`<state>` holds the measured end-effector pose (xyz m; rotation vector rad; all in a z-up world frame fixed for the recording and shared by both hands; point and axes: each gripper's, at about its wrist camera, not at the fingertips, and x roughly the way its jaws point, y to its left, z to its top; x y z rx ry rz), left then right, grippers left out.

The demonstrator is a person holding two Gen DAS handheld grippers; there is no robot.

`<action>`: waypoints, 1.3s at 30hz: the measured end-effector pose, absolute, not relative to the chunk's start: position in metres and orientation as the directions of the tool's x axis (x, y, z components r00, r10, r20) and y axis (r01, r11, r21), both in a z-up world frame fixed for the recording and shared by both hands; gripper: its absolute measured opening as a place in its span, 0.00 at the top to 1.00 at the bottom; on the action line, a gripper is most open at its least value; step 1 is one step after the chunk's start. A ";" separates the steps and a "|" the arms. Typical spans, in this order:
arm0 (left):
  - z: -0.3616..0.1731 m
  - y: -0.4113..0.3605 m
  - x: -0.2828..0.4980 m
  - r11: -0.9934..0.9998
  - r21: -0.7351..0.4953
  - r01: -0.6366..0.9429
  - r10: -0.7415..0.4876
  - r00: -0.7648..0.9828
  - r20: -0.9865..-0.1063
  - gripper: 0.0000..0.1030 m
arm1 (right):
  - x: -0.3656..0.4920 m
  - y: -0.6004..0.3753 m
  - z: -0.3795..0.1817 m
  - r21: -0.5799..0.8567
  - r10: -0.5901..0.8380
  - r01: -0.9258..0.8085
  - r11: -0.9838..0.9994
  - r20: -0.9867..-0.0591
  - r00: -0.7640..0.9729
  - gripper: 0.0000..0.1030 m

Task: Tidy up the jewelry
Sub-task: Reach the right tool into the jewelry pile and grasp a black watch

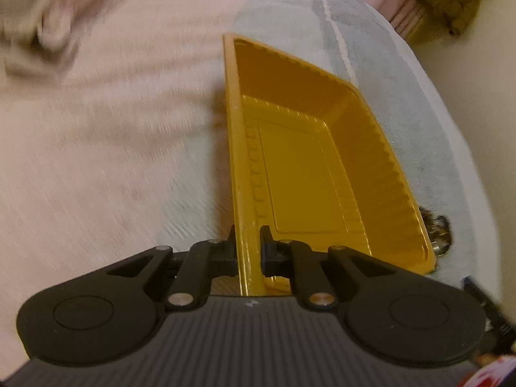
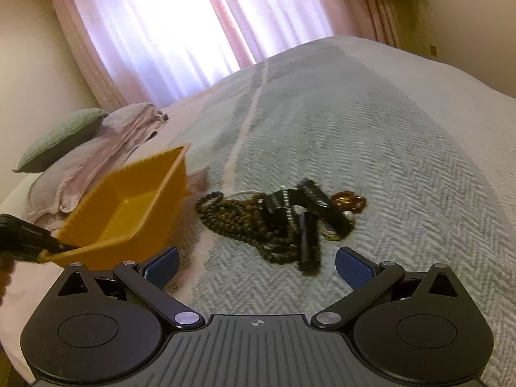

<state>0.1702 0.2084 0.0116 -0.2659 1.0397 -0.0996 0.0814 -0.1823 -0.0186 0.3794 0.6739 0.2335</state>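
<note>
My left gripper (image 1: 247, 246) is shut on the rim of a yellow plastic tray (image 1: 309, 161) and holds it tilted above the bed. The tray is empty; it also shows in the right wrist view (image 2: 129, 206), with the left gripper (image 2: 54, 245) on its near corner. A pile of jewelry (image 2: 277, 216) lies on the bedspread: dark bead necklaces (image 2: 238, 219), black bracelets (image 2: 309, 242) and an amber piece (image 2: 350, 201). My right gripper (image 2: 256, 266) is open and empty, just in front of the pile. A bit of the pile (image 1: 437, 229) peeks past the tray's far corner in the left view.
The bed has a grey herringbone bedspread (image 2: 371, 135). A crumpled pink cloth (image 2: 106, 151) and a green pillow (image 2: 61, 138) lie at the left. Pink curtains (image 2: 180, 25) hang behind the bed.
</note>
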 end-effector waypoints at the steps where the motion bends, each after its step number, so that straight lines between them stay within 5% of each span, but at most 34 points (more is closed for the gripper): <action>1: 0.018 0.206 0.170 0.974 -0.225 -0.027 -0.179 0.517 -0.837 0.90 | 0.081 -0.185 -0.020 0.414 0.326 -0.082 0.906 -0.562 0.760 0.00; 17: 0.041 0.142 0.141 0.929 0.294 0.226 0.092 0.629 -0.772 0.89 | 0.086 -0.203 -0.039 0.337 0.313 -0.136 0.932 -0.554 0.772 0.00; 21: 0.051 0.146 0.137 0.905 0.349 0.244 0.123 0.635 -0.763 0.90 | 0.096 -0.199 -0.038 0.271 0.304 -0.178 0.946 -0.553 0.775 0.24; 32: 0.074 0.137 0.144 0.913 0.324 0.249 0.100 0.632 -0.768 0.90 | 0.139 -0.177 -0.053 -0.082 0.171 -0.278 0.957 -0.615 0.770 0.59; 36: 0.073 0.135 0.141 0.907 0.339 0.250 0.111 0.635 -0.764 0.90 | 0.146 -0.177 -0.061 -0.124 0.157 -0.297 0.947 -0.628 0.762 0.81; 39: 0.071 0.135 0.139 0.910 0.335 0.244 0.110 0.635 -0.764 0.90 | 0.146 -0.180 -0.058 -0.124 0.160 -0.296 0.947 -0.618 0.770 0.83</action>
